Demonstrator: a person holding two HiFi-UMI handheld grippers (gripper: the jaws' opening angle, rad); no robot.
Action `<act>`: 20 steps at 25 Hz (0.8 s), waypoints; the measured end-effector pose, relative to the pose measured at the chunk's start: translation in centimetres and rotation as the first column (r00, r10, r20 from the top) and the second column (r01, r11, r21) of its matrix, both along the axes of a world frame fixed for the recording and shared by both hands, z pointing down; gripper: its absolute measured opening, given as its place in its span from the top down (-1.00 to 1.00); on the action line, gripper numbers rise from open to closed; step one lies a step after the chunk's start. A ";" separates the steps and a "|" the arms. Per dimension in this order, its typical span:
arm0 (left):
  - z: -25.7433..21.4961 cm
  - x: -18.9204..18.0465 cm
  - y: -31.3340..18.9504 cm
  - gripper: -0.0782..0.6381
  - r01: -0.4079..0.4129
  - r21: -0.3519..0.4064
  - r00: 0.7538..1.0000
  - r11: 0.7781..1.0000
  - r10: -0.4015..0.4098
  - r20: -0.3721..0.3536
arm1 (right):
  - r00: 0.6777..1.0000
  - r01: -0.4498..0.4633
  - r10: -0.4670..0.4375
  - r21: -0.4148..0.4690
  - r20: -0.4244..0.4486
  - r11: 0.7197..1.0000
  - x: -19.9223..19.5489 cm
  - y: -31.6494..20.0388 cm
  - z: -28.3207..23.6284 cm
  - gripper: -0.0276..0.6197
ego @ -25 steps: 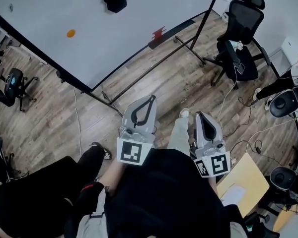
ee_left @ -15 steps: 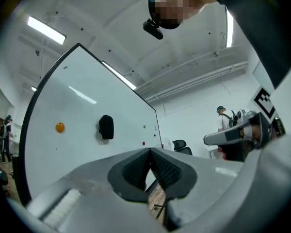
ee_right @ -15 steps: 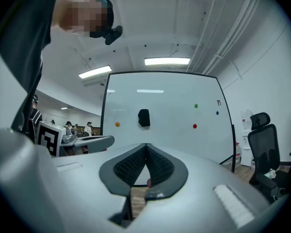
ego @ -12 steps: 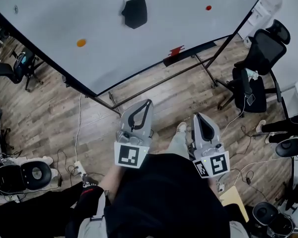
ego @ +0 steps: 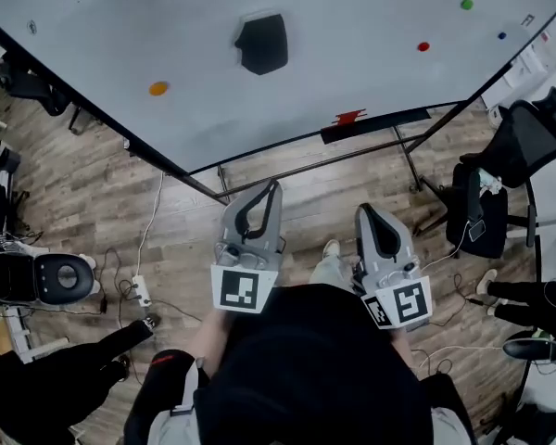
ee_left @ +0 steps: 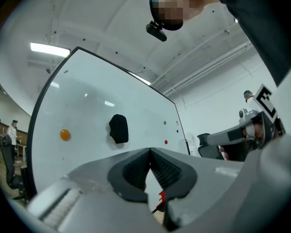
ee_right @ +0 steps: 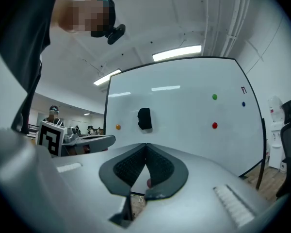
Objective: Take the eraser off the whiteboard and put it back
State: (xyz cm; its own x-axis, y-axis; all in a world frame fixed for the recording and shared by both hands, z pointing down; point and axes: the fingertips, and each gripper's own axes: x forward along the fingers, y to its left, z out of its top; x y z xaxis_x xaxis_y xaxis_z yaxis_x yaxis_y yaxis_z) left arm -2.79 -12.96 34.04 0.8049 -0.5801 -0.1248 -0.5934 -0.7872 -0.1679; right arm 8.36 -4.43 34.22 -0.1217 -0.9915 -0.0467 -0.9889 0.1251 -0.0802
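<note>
A black eraser [ego: 263,43] clings to the big whiteboard [ego: 102,17], also seen as the dark eraser [ee_left: 119,128] in the left gripper view and the eraser [ee_right: 144,118] in the right gripper view. My left gripper [ego: 275,186] is held level in front of my body, well short of the board, its tips touching and nothing between them. My right gripper [ego: 364,211] sits beside it, tips together and empty too. Both point toward the whiteboard [ee_left: 92,110], with the eraser far ahead.
Round magnets dot the board: orange [ego: 158,88], red [ego: 423,46], green [ego: 466,5]. A red item [ego: 348,117] rests on the board's tray. Black office chair [ego: 500,170] at right, another chair [ego: 51,278] and cables at left, wooden floor, a person's legs [ego: 65,383] lower left.
The whole view has swung: the whiteboard and eraser have shifted rightward and lower in the head view, the chair moved to the right edge. Both grippers stayed shut, held before my body.
</note>
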 end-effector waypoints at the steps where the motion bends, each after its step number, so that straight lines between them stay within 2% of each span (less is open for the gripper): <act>1: -0.3 0.3 -0.3 0.77 0.023 0.004 1.000 1.000 -0.023 -0.001 | 1.000 0.020 -0.020 -0.001 0.000 1.000 0.5 -0.5 -0.1 0.91; 5: -1.0 1.2 -1.3 0.77 0.119 0.001 0.993 0.993 -0.119 0.002 | 0.995 0.097 -0.097 -0.005 -0.005 0.995 1.8 -2.1 -0.1 0.91; 8: -1.2 1.4 -2.0 0.78 0.199 -0.009 0.980 0.980 -0.199 0.008 | 0.988 0.156 -0.156 -0.005 -0.020 0.988 2.5 -3.0 -0.3 0.91; 14: -1.8 2.1 -2.5 0.77 0.331 -0.055 0.943 0.942 -0.332 0.001 | 0.970 0.241 -0.241 0.005 -0.039 0.971 3.8 -3.6 -1.2 0.91; 20: -3.3 3.2 -3.5 0.77 0.434 -0.034 0.901 0.900 -0.435 -0.005 | 0.944 0.328 -0.328 0.001 -0.046 0.945 5.0 -4.0 -1.0 0.91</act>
State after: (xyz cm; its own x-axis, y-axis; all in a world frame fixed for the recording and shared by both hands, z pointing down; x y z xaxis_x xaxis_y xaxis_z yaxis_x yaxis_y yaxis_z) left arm 0.45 -16.46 30.79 0.4706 -0.8756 -0.1090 -0.8795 -0.4555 -0.1380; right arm 13.40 -8.46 33.19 -0.4422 -0.8959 -0.0419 -0.8955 0.4437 -0.0344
